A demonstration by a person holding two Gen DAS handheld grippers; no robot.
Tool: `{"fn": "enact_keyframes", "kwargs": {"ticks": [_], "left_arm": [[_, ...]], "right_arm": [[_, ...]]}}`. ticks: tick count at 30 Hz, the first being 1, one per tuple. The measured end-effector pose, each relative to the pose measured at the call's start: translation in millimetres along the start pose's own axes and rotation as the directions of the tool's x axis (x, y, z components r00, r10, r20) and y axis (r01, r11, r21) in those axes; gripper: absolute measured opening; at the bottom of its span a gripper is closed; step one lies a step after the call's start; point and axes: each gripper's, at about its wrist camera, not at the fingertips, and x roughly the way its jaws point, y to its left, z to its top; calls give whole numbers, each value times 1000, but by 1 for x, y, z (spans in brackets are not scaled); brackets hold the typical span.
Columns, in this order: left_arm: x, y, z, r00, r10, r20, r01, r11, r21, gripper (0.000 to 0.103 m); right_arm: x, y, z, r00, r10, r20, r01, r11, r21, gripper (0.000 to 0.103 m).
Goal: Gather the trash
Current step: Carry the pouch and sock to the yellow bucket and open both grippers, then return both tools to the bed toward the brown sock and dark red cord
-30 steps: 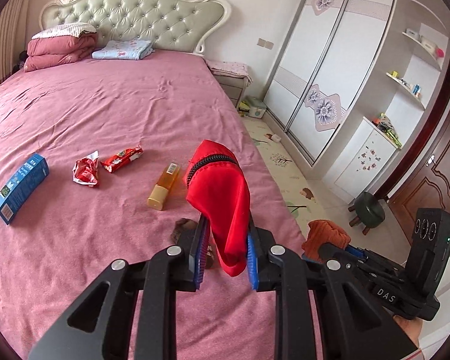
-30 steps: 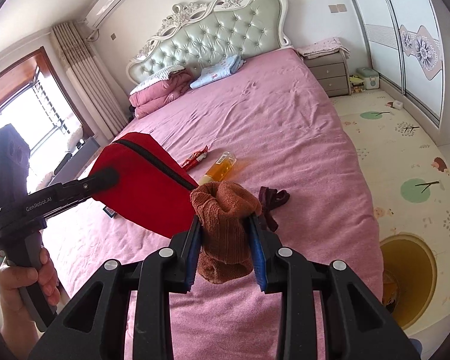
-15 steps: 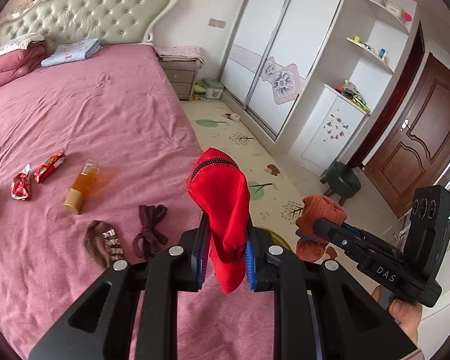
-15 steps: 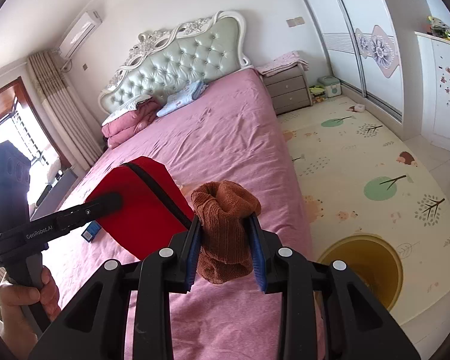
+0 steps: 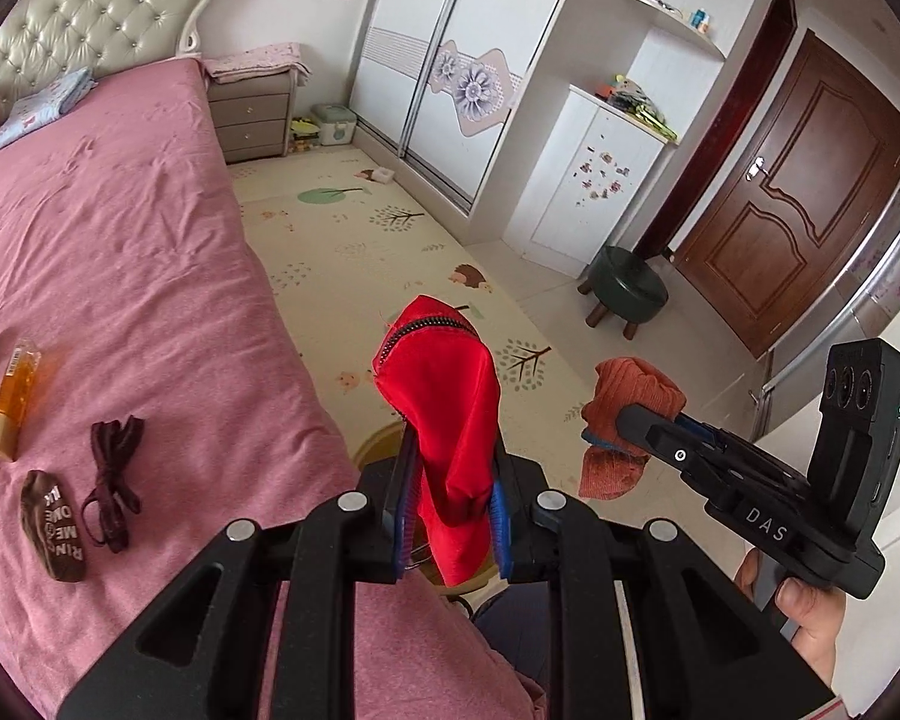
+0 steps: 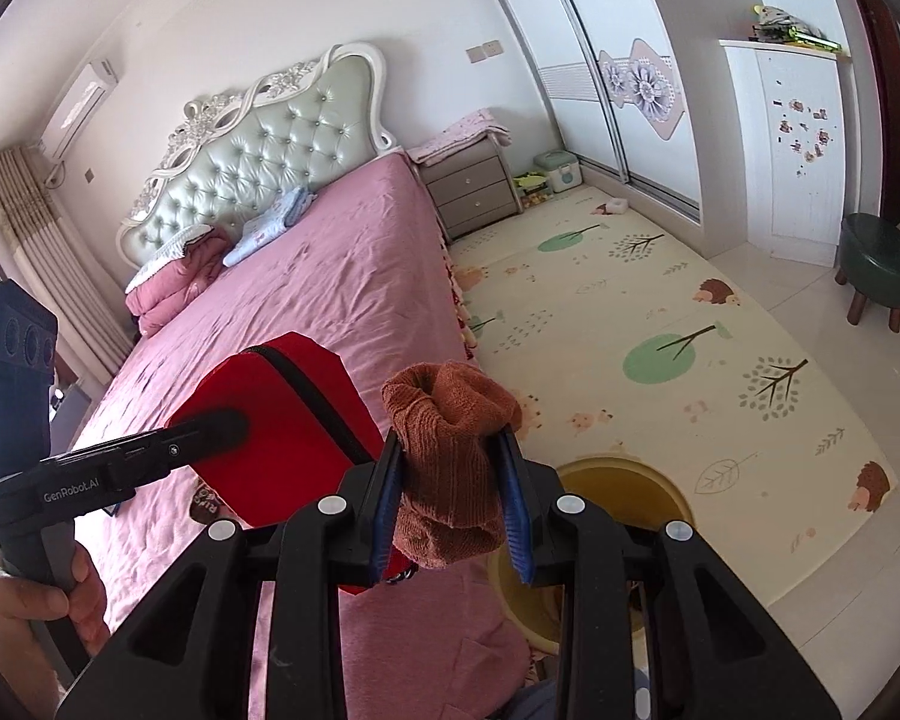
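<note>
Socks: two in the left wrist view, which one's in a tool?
The rust-orange knit sock, clamped in the right tool above the floor mat. The dark brown sock with white lettering lies flat on the pink bedspread, untouched.

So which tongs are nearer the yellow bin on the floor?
Right. The right tongs, shut on the brown sock, hang just over the yellow bin. The left tongs, gripping the red pouch, sit further back over the bed edge.

Left gripper [image 5: 450,519] clamps a red zippered pouch [image 5: 444,414]; right gripper [image 5: 621,438] grips a rust-brown sock [image 5: 630,387]. Bottle [image 5: 15,405], dark sock [image 5: 54,525] and cord [image 5: 111,480] lie on the pink bed [image 5: 120,252].
</note>
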Motion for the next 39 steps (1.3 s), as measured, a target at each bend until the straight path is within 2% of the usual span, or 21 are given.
{"fn": "enact_keyframes", "kwargs": {"ticks": [11,14,15,16,17,18,19,24,29,39], "left_arm": [[81,-22,-2,989,-12,-147,16,1000,24,21],[96,-25,-2,984,-21,-180,29,999,44,23],[99,-25,-2,981,-18,-192,28,998,48,28],[103,-25,-2,979,-23,-203,33,998,45,49],[106,-24,-2,979,-29,-204,37,999,37,72],[107,-22,-3,979,-15,-201,23,999,34,81],[109,-20,-3,979,0,-202,7,999,35,84],[107,-12,-7,976,34,-216,-26,999,40,85],[94,-2,-12,981,76,-179,-69,997,42,88],[50,55,-32,985,87,-149,-102,990,-93,88]], "right_arm": [[27,-42,-10,994,-51,-93,52,998,17,30],[33,-46,-9,991,-74,-109,75,997,6,37],[34,-47,-9,990,-77,-115,78,997,6,46],[35,-50,-8,990,-71,-119,72,997,8,57],[34,-51,-7,991,-67,-113,68,998,9,58],[33,-51,-7,991,-73,-110,75,997,6,58],[32,-52,-6,991,-86,-106,86,996,1,58],[26,-50,-4,991,-103,-91,104,995,5,58],[26,-40,-1,991,-100,-89,99,995,-12,58],[38,18,-1,994,-29,-105,20,996,-85,58]]}}
